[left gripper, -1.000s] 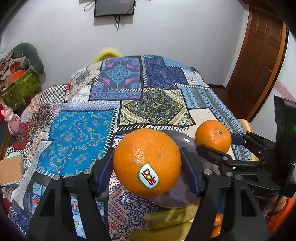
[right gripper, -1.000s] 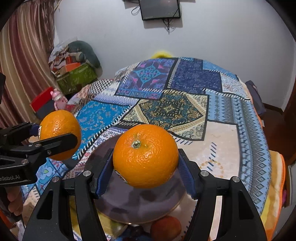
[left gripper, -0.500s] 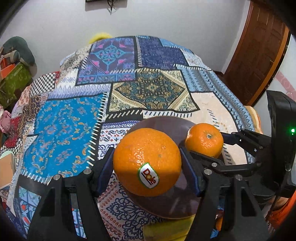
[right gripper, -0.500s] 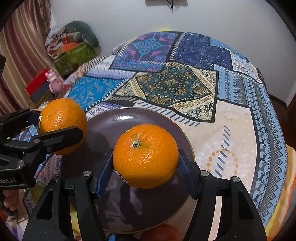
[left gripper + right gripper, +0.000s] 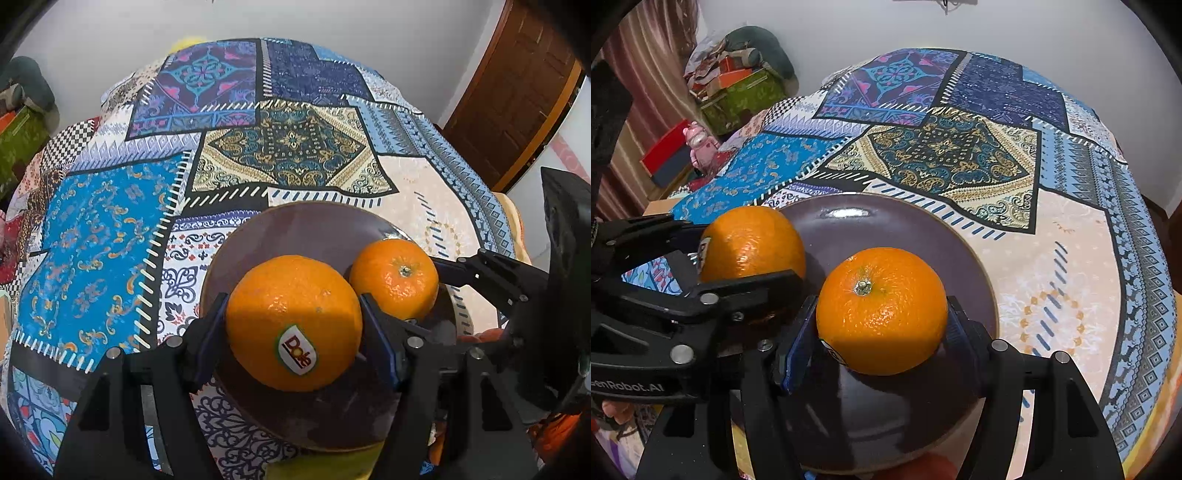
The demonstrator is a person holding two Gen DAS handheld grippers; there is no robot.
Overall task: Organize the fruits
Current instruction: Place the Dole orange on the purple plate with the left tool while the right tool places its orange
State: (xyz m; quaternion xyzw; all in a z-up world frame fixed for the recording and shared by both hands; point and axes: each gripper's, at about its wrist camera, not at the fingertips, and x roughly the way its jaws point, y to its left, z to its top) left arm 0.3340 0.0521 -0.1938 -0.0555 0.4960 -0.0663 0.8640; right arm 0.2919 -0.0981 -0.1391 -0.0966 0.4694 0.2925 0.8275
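My left gripper (image 5: pixel 293 325) is shut on an orange with a Dole sticker (image 5: pixel 291 317), held just over the left part of a dark purple plate (image 5: pixel 295 229). My right gripper (image 5: pixel 881 314) is shut on a second orange (image 5: pixel 881 310) with its stem up, over the same plate (image 5: pixel 886 225). In the left wrist view the right gripper's orange (image 5: pixel 395 277) sits just right of mine, almost touching. In the right wrist view the left gripper's orange (image 5: pixel 753 243) is at the plate's left rim.
The plate lies on a patchwork bedspread (image 5: pixel 110 229). Yellow bananas (image 5: pixel 332 461) and another orange fruit (image 5: pixel 923 469) lie at the near edge, below the plate. Boxes and clutter (image 5: pixel 738 92) stand at the far left; a wooden door (image 5: pixel 517 92) is at the right.
Both grippers have moved forward and down with their oranges, from above the near rim to low over the plate, and have come closer together.
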